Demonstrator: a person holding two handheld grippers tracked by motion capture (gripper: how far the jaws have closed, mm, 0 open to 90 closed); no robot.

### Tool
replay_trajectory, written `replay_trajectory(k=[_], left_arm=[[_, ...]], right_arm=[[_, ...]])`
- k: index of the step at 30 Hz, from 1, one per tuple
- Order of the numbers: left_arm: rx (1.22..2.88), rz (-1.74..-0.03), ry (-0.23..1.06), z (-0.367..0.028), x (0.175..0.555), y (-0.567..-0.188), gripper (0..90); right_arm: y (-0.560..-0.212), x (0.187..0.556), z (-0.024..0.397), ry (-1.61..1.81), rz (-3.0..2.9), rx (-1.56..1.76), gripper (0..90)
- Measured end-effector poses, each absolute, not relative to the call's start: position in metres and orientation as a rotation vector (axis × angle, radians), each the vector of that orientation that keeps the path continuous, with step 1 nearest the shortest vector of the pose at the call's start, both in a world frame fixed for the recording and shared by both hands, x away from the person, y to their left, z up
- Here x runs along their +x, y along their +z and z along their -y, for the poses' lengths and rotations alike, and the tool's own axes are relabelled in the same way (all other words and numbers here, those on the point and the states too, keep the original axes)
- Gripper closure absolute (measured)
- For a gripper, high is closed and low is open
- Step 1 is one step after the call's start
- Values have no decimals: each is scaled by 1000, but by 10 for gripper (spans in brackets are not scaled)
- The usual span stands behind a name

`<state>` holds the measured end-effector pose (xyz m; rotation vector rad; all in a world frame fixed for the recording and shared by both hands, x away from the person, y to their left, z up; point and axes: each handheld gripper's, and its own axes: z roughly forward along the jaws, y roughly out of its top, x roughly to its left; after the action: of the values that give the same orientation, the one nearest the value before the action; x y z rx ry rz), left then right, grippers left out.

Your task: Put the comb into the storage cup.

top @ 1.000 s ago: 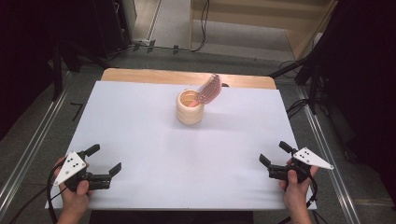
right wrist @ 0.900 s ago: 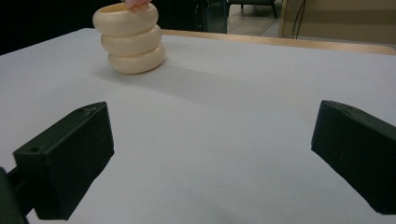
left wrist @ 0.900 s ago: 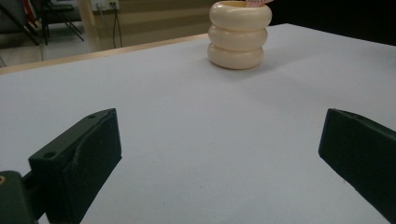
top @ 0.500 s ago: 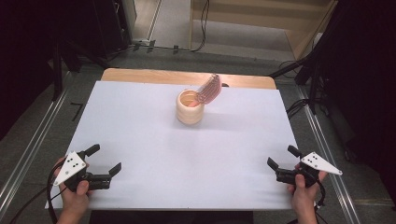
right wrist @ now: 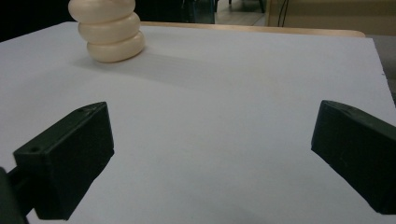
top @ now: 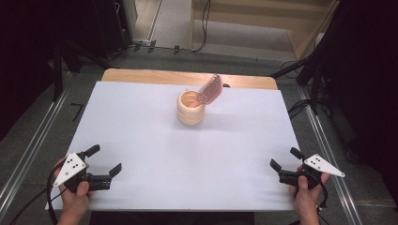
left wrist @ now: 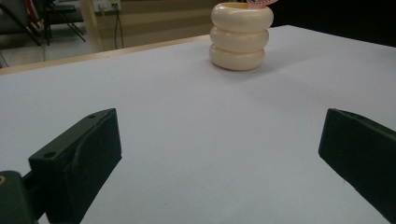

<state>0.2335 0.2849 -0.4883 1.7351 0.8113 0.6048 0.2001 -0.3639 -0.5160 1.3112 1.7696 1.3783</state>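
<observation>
The white table (top: 155, 136) lies mostly bare, which leaves both tools free room at its near corners. Toward the far edge stands the cream ribbed holder (top: 191, 108), upright, keeping the pink comb (top: 210, 89) leaning out of its mouth. Well apart from it, the left gripper (top: 104, 159) and right gripper (top: 284, 159) rest with jaws spread wide, holding nothing, aimed roughly at the holder.

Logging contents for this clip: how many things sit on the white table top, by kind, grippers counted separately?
Cream ribbed holder of three stacked rings: 1
Pink comb-like piece leaning in the holder: 1
Black two-jaw grippers, left gripper and right gripper, both open: 2
Total: 4
</observation>
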Motion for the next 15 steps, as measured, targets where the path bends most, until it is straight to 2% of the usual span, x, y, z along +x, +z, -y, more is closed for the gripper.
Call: replay_trajectory(k=[15], left_arm=[[1732, -814, 605, -285, 234, -489, 0]], right_arm=[[-517, 202, 361, 1360, -1798, 1293, 0]])
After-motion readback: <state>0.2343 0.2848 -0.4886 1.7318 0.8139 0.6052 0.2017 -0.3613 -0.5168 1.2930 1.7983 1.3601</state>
